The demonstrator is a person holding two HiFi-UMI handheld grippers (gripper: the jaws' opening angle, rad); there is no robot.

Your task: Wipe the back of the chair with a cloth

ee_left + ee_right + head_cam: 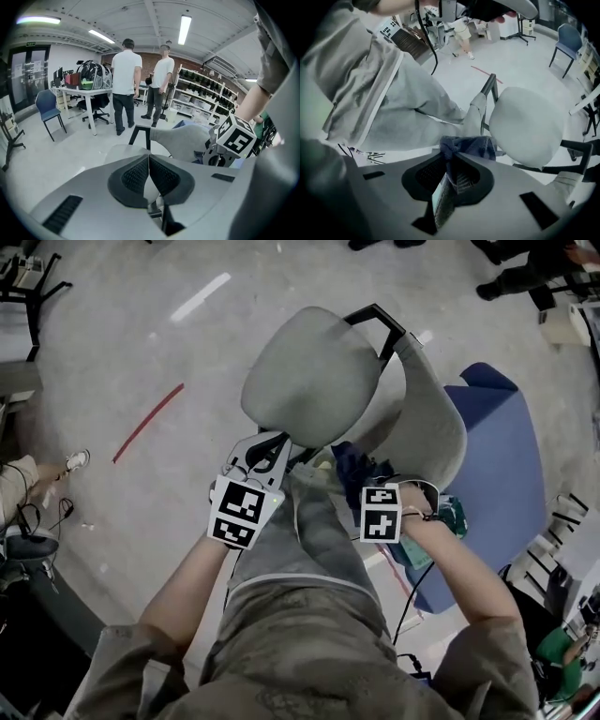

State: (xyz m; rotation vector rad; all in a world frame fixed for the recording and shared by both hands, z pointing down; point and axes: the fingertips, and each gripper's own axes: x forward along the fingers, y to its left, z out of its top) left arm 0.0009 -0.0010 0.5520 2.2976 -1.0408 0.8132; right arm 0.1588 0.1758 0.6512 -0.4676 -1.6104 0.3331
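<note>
Grey workshop floor (122, 362) lies under the grey chair (319, 381). Your right claw (451, 161) pinches the blue cloth (471, 145) just beside that chair; your left claw (149, 164) is pressed together, empty.

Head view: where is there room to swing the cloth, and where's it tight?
Free: floor between the red tape and the chair, plus its bare round pad. Crowded: around the cloth in the right claw, hemmed by knee and blue seat.

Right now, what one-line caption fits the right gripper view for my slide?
Right gripper shut on a blue cloth, held close to the grey chair.
</note>
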